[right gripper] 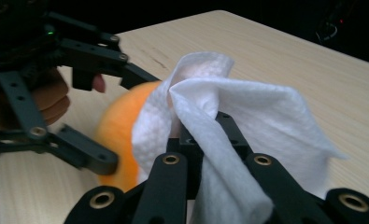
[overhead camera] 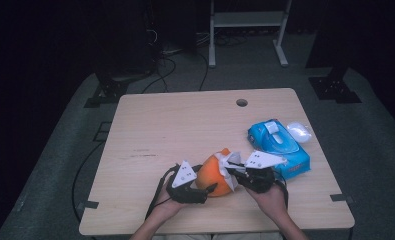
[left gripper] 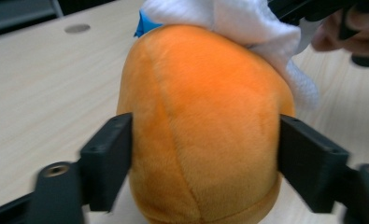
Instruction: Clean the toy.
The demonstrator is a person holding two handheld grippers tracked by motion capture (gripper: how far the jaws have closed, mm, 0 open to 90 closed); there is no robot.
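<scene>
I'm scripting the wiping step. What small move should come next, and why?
Probably drag the white wipe, pinched in the right gripper, across the orange plush: the wipe already rests on its top and the left gripper steadies its sides.

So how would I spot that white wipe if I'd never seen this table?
Start at the wooden table and go to its near edge, where two hands meet over an orange plush ball. The right gripper pinches a crumpled white wipe against the ball's top. It is the one loose, textured white sheet, unlike the blue wipes pack behind it.
</scene>
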